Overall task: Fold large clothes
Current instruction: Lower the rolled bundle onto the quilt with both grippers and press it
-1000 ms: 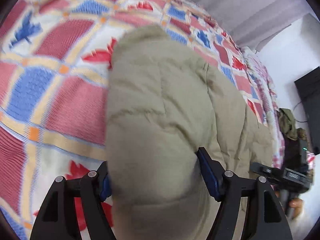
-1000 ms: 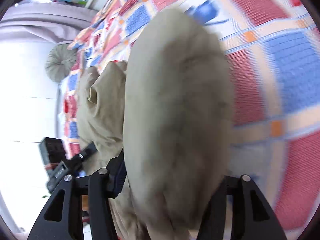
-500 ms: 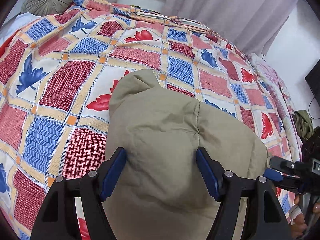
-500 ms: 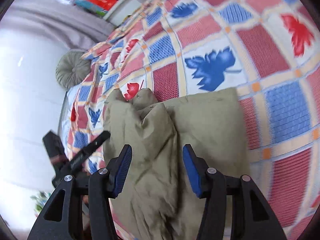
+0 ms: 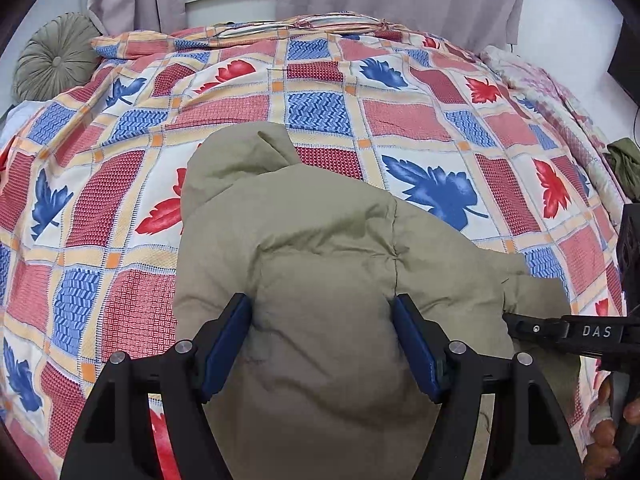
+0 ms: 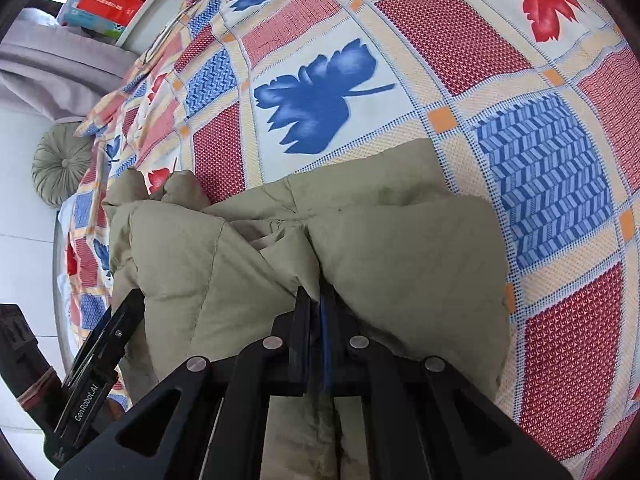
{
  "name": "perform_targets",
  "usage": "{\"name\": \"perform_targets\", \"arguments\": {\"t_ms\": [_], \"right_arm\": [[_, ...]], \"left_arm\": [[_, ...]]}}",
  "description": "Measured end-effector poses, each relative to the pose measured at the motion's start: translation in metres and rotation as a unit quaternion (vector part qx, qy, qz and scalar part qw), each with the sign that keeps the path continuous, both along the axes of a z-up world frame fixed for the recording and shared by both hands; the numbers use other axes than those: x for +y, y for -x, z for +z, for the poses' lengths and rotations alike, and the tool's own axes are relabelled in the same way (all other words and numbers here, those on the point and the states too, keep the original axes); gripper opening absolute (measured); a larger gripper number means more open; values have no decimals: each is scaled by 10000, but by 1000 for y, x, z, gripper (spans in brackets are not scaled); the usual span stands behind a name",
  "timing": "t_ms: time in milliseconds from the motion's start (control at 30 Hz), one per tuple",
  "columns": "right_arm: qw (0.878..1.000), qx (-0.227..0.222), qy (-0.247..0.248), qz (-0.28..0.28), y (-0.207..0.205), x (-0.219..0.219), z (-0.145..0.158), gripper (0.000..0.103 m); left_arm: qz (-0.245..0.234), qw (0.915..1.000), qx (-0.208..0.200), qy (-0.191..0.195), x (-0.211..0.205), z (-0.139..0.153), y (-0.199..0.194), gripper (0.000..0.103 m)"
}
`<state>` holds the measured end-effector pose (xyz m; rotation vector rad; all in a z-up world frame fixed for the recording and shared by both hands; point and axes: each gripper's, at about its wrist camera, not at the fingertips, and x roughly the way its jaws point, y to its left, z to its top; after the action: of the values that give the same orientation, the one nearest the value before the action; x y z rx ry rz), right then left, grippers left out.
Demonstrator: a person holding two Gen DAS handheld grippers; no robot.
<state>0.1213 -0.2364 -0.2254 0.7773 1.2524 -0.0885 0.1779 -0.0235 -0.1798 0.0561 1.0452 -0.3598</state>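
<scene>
On the quilt (image 5: pixel 320 108), jacket (image 5: pixel 320 264), left claw (image 5: pixel 322 340) spread wide, right claw (image 6: pixel 316 312) pinched together, fabric hiding tips.

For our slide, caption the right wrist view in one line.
Right gripper shut on a fold of the olive puffer jacket lying on the patchwork leaf-print bedspread.
</scene>
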Motion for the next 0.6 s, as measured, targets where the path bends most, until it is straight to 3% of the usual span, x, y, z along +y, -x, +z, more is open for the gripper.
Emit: {"name": "perform_targets", "arguments": {"t_ms": [233,400,600], "right_arm": [[9993,-272,88,226,25,11,41,4],[9960,-528,99,710,53,38,73,4],[9902,-343,221,1337,71,77,65,4]], "left_arm": [[36,10000,59,-14,7,-2,0,73],[100,9999,47,-110,9,3,2,73],[120,9997,60,-182,28,25,19,73]]}}
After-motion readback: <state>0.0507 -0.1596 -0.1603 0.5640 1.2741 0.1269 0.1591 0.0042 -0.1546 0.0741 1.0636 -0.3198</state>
